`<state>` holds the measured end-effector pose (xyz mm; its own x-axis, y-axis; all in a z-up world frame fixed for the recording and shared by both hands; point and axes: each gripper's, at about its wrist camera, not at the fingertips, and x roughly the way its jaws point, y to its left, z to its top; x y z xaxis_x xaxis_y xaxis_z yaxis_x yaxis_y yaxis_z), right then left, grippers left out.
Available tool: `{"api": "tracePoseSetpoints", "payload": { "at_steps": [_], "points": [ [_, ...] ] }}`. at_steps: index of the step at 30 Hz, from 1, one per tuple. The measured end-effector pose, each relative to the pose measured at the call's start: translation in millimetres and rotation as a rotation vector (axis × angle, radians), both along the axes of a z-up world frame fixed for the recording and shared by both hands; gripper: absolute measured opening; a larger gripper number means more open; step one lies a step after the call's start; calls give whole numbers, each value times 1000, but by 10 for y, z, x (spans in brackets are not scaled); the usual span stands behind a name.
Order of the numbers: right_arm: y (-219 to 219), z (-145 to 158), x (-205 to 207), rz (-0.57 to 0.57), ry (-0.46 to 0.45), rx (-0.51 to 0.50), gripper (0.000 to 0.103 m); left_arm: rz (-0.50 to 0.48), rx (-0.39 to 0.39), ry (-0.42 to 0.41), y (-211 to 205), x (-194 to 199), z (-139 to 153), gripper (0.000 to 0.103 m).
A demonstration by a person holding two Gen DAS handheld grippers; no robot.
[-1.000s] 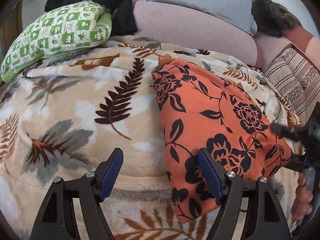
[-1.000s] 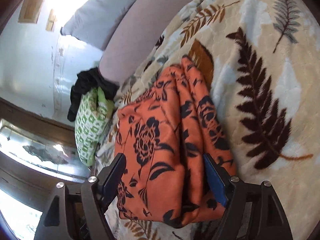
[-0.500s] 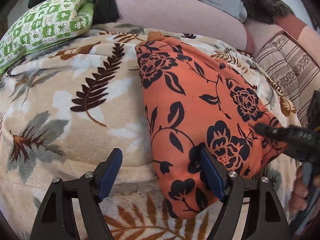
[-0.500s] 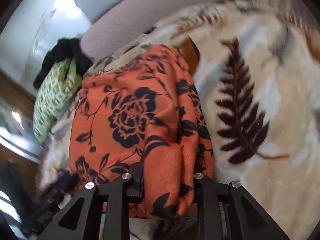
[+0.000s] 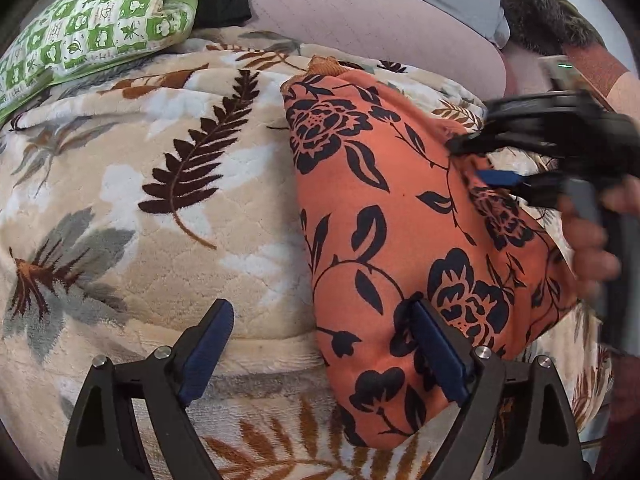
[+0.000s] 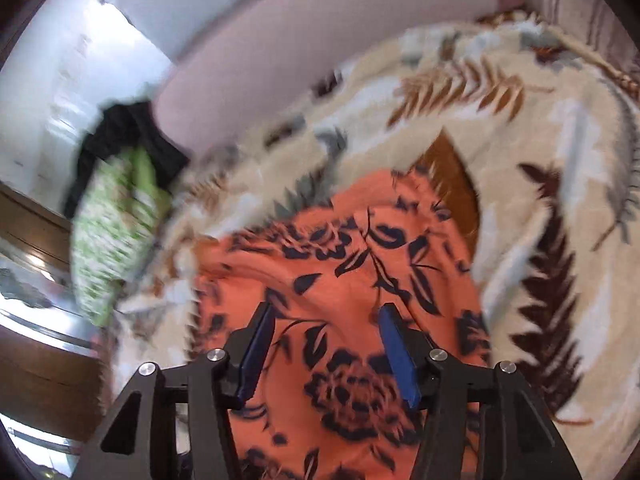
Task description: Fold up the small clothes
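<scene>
Left claw (image 5: pixel 320 356) hangs low over the near edge of the bed with its fingers wide apart, one blue pad over the leaf-print blanket (image 5: pixel 160 208) and the other touching the near hem of the orange floral garment (image 5: pixel 392 216). Right claw (image 6: pixel 326 354) sits over the same garment with its fingers partly apart and nothing pinched between them. The garment lies folded lengthwise on the blanket, running away toward the pink bolster (image 5: pixel 360 12).

It looks thin, light and limp (no stiffness to help it keep a crease), so I judge it will sag and slide unless taken by the corners of its near hem, one claw on each, layers pinched together.

Half a second ago the right claw was clamped on the cloth's near end; now it has let go and shifted up the garment, and its view is smeared with motion. The left claw has barely changed, fingers as wide as before.
</scene>
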<state>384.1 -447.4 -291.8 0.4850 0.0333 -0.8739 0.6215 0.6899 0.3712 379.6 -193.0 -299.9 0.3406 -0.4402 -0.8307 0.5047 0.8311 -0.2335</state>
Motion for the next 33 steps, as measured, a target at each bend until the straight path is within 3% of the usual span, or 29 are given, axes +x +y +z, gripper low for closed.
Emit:
{"api": "tracePoseSetpoints", "payload": {
  "at_steps": [2, 6, 8, 11, 14, 17, 18, 22, 25, 28, 31, 33],
  "points": [
    [-82, -82, 221, -3, 55, -135, 42, 0, -10, 9, -5, 14, -10, 91],
    [-168, 145, 395, -26, 8, -168, 42, -6, -8, 21, 14, 36, -17, 91],
    [-11, 313, 499, 88, -86, -117, 42, -11, -13, 27, 25, 47, -22, 91],
    [394, 417, 758, 289, -136, -31, 42, -18, -16, 31, 38, 68, -38, 91],
    [680, 212, 1069, 400, -73, 74, 42, -24, -7, 19, 40, 58, -48, 91],
    [707, -195, 1339, 386, 41, 21, 38, -20, 16, -14, 50, 31, -42, 91],
    [651, -270, 1380, 380, 18, 47, 38, -22, 18, -18, 55, 32, -44, 91],
    [283, -142, 1205, 222, -159, 163, 37, -27, 4, 7, 68, 47, -59, 91],
    [117, 103, 883, 138, -226, 51, 41, -20, -3, 2, 81, 49, -18, 91],
    [-11, 297, 406, 125, -295, 76, 41, 3, 14, -101, 81, -22, 113, 91],
    [26, 513, -150, 127, -298, -4, 41, 41, 41, -238, 68, -111, 273, 91],
    [155, 582, -499, 118, -282, -64, 41, 77, 49, -266, 70, -109, 314, 91]
  ]
}}
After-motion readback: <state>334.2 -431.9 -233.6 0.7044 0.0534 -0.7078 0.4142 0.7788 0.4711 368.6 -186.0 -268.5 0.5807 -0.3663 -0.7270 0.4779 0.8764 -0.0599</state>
